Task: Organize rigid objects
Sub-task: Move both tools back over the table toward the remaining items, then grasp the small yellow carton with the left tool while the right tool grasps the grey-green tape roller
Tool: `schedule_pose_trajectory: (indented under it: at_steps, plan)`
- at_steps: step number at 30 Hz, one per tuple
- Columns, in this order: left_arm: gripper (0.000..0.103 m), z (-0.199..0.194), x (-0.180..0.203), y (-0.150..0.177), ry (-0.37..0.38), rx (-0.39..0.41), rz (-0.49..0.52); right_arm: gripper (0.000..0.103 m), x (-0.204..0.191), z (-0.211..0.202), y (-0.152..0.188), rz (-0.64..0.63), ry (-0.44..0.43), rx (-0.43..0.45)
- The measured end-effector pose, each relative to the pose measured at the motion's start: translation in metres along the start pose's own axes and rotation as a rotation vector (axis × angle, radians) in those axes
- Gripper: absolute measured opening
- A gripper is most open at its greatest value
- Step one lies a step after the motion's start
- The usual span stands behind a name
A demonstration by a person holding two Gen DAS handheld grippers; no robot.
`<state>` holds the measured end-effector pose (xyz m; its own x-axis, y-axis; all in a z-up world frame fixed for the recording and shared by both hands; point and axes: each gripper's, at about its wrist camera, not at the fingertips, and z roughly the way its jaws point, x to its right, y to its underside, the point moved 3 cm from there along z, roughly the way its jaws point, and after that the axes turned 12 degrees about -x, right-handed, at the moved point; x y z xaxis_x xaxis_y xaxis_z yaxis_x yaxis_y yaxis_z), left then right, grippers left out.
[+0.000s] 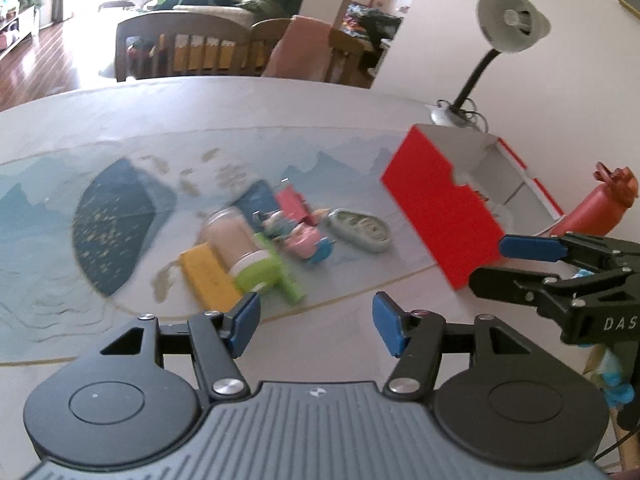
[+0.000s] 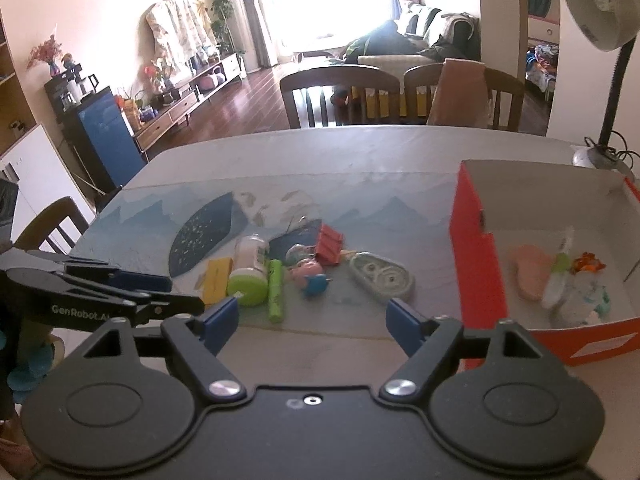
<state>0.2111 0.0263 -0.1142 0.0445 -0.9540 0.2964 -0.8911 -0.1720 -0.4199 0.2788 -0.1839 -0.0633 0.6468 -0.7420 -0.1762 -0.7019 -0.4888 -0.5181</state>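
A pile lies on the patterned mat (image 2: 140,232): a jar with a green lid (image 2: 250,272), a yellow block (image 2: 216,280), a green tube (image 2: 276,292), a pink pig toy (image 2: 310,274), a small red box (image 2: 330,246) and a grey-green oval case (image 2: 380,280). To the right stands an open red carton (image 2: 476,256) holding a pink piece (image 2: 530,274), a green-white tube (image 2: 558,276) and small toys. My left gripper (image 1: 316,322) is open and empty, just short of the jar (image 1: 240,248) and yellow block (image 1: 208,280). My right gripper (image 2: 314,320) is open and empty, in front of the oval case.
A desk lamp (image 1: 508,20) stands at the table's far right corner behind the carton (image 1: 440,208). A red bottle (image 1: 596,208) sits beside the carton. Wooden chairs (image 2: 340,96) line the far edge. Each gripper shows at the side of the other's view.
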Motion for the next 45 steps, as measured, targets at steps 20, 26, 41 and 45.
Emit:
schedule_pose_trajectory:
  at_steps: [20, 26, 41, 45]
  plan:
    - [0.092, 0.053, -0.057, 0.0, -0.138, 0.057, -0.097, 0.083, 0.008, 0.073, -0.027, -0.072, 0.081, -0.073]
    - [0.095, 0.072, -0.055, 0.001, -0.179, 0.046, -0.082, 0.083, 0.029, 0.104, -0.037, -0.113, 0.152, -0.111]
    - [0.095, 0.092, -0.069, 0.0, -0.239, 0.011, -0.112, 0.081, 0.052, 0.152, -0.049, -0.147, 0.175, -0.184]
    - [0.095, 0.091, -0.074, -0.002, -0.253, 0.009, -0.106, 0.081, 0.057, 0.16, -0.05, -0.151, 0.179, -0.199]
